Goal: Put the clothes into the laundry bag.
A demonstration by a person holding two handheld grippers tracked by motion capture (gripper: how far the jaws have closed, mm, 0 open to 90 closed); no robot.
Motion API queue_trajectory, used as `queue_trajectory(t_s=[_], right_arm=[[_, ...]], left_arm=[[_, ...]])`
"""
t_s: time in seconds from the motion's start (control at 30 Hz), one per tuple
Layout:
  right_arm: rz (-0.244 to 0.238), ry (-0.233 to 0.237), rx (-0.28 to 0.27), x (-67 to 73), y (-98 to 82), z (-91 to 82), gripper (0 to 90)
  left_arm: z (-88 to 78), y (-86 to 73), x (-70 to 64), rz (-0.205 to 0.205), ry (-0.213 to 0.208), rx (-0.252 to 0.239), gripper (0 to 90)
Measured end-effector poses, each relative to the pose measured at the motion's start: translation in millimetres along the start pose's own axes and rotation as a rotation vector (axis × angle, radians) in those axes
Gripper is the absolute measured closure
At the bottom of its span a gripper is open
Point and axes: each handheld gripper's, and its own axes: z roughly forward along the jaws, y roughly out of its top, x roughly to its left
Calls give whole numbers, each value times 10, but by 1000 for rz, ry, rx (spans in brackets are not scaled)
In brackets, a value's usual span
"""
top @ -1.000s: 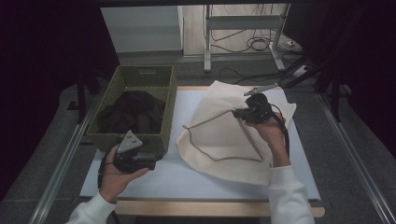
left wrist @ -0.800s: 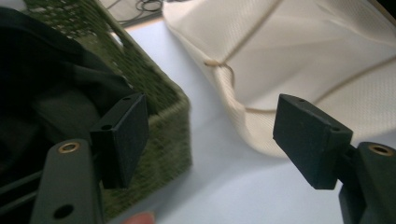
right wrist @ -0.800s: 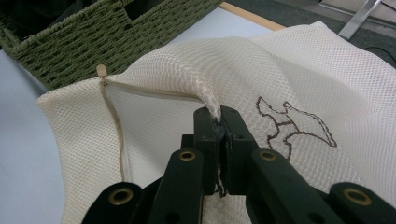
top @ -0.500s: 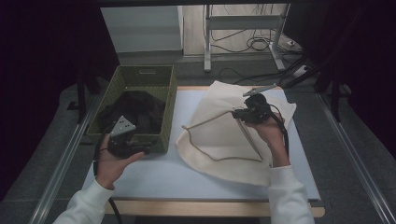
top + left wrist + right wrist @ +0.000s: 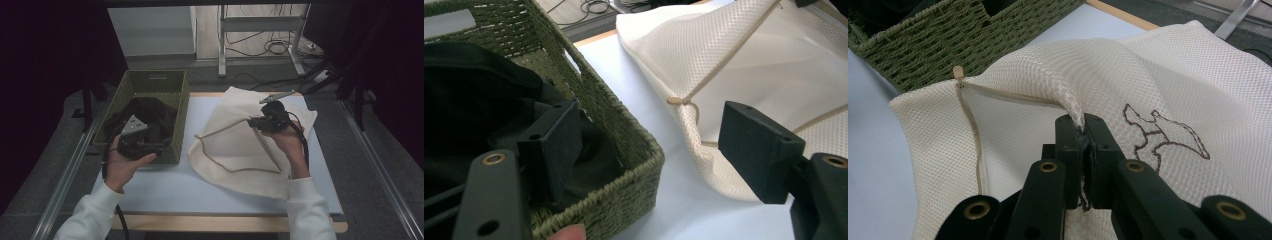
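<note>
A cream mesh laundry bag (image 5: 235,150) lies on the white table, its zipped mouth towards the basket. My right gripper (image 5: 256,121) is shut on a fold of the bag's upper edge (image 5: 1075,107) and holds it raised; the zipper pull (image 5: 958,72) hangs left of it. A green woven basket (image 5: 156,75) at the left holds a dark garment (image 5: 152,112). My left gripper (image 5: 150,142) is open astride the basket's near right corner (image 5: 644,165): one jaw is over the dark garment (image 5: 479,95), the other over the table beside the bag (image 5: 804,65). Nothing is between its jaws.
The white table top (image 5: 170,187) has bare room in front of the basket and bag. A brown outline figure (image 5: 1163,135) is stitched on the mesh. Metal rails (image 5: 65,180) run along both table sides, and cables (image 5: 270,47) lie on the floor behind.
My left gripper has risen from the table's front left and moved forward to the basket's near right corner. The right gripper has kept still, shut on the bag.
</note>
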Motion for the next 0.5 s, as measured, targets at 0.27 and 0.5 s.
queue_trajectory(t_s=[0.27,0.5], right_arm=[[0,-6,-8,6,0,5,864],[1,-7,-8,8,0,7,864]], left_arm=[[31,98,125,-30,11,0,232],[120,157,266,-61,33,39,227]])
